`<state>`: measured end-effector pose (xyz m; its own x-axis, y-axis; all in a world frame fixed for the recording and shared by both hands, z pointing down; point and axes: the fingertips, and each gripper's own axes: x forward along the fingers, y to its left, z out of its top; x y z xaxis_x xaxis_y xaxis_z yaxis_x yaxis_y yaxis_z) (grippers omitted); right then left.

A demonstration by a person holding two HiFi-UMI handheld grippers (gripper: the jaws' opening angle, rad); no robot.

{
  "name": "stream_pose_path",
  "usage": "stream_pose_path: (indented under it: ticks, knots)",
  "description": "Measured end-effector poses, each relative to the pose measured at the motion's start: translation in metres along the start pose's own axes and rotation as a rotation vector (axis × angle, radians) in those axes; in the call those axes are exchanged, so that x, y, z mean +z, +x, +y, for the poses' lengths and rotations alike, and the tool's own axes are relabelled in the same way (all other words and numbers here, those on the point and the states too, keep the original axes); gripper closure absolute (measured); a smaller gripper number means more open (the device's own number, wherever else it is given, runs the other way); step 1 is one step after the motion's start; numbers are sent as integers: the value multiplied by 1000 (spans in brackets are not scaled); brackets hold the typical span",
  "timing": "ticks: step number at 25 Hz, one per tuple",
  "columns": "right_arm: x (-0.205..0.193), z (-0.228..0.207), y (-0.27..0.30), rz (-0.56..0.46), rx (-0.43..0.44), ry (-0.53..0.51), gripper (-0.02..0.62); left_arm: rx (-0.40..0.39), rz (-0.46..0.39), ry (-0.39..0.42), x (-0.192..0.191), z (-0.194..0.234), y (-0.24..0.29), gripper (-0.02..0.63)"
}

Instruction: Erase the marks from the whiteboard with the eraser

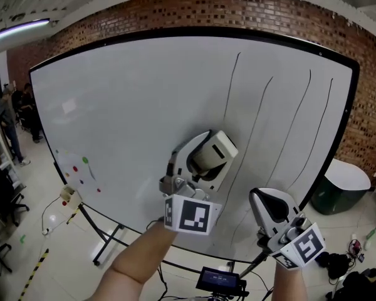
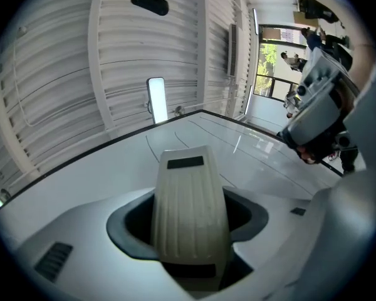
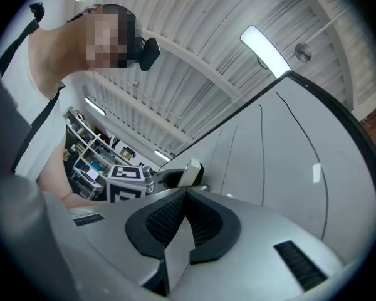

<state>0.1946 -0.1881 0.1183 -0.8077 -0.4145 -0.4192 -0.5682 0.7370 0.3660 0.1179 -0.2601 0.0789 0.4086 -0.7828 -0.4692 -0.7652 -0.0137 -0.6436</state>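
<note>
The large black-framed whiteboard (image 1: 131, 105) stands upright ahead, and four thin black marker lines (image 1: 231, 86) run down its right half, all unwiped. The left gripper (image 1: 200, 165) is raised in front of the board just left of those lines, its jaws spread wide and clamped on a cream-coloured, ribbed, hard-backed block eraser (image 2: 191, 209), which stands lengthwise between the dark pads with its far end pointing at the board. Whether the eraser is already pressed to the board or just short of it cannot be told from these views. The right gripper (image 1: 271, 202) hangs lower and to the right, near the board's bottom edge, its jaws fully together with nothing in them. The eraser looks light and rigid in the body, probably with a softer wiping face, and its moulded back is likely somewhat slick despite the ribs. The sensible hold is the one shown: across the two long sides of the back, well down between the pads, leaving the wiping face free. The likely trouble is the block twisting or sliding in the jaws once it is pushed against the board, so pressure should stay even and flat.
</note>
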Motion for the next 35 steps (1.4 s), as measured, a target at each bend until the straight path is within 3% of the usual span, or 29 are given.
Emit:
stream_pose_path:
  ticks: [2, 9, 12, 15, 19, 24, 30, 35]
  knots:
    - [12, 3, 15, -19, 16, -4, 572, -9, -5, 51, 2, -4, -7, 310]
    - [23, 5, 68, -43, 61, 70, 419, -32, -26, 194, -4, -4, -21, 310]
    - [22, 9, 79, -44, 90, 113, 413, -32, -26, 219, -5, 0, -25, 310]
    - [24, 10, 80, -57, 109, 126, 460, -30, -24, 229, -4, 1, -25, 308]
    - [26, 8, 81, -76, 109, 115, 469, -70, -42, 216, -4, 0, -26, 294]
    - [35, 14, 81, -100, 96, 24, 472, -130, -35, 210, -3, -3, -32, 261]
    - [38, 13, 78, -122, 37, -53, 486, -166, -60, 112, 2, 0, -47, 252]
    - [43, 18, 73, -145, 41, -75, 486, -185, -57, 48, 2, 2, -48, 250]
